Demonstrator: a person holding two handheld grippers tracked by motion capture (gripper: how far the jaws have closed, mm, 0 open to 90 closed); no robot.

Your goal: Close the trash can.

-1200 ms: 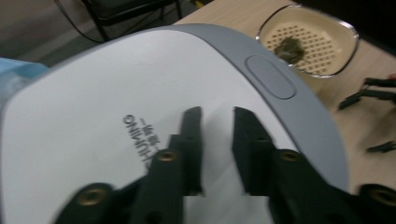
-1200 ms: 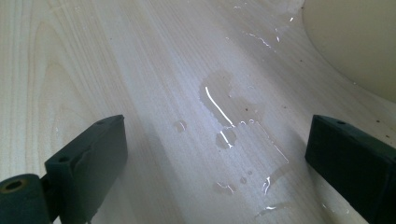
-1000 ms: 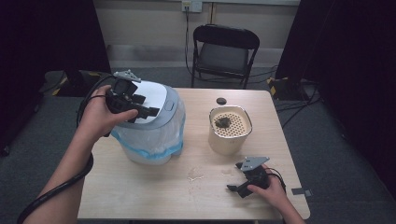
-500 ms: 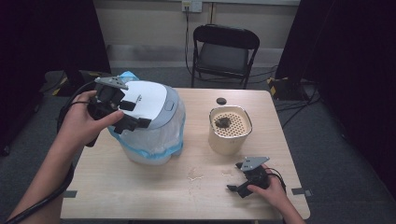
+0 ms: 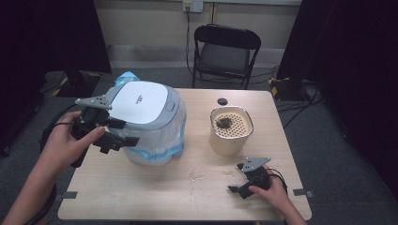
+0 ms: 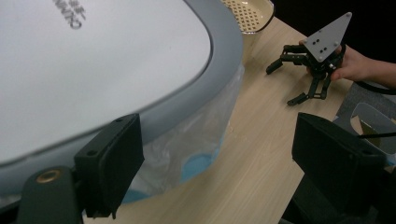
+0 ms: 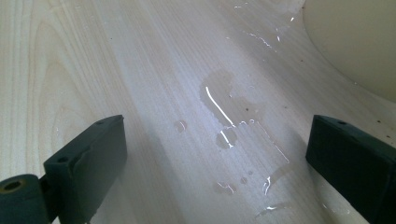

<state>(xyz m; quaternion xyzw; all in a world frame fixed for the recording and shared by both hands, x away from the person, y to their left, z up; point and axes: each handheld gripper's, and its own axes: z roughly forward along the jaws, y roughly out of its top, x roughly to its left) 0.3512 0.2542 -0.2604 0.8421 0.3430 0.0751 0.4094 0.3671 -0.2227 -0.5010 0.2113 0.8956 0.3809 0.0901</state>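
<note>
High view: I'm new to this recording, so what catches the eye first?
The white-lidded bin, lined with a blue-edged plastic bag, dominates the table's left half, with the open left gripper beside it. To its right stands a cream perforated container, and small puddles glisten near the right gripper.

On the left half of the table [image 5: 155, 197]: a lidded bin [image 5: 145, 119] lined with a bag, left gripper [image 5: 123, 132] just beside its near-left flank. To the right of the bin, apart from it: a tub [image 5: 230, 131] with a perforated insert, a small cap [image 5: 222, 101] behind it. Before the tub, near the front edge: spilled drops [image 5: 199, 176] and right gripper [image 5: 238, 184]; behind the table, a folding chair [image 5: 225, 51].
</note>
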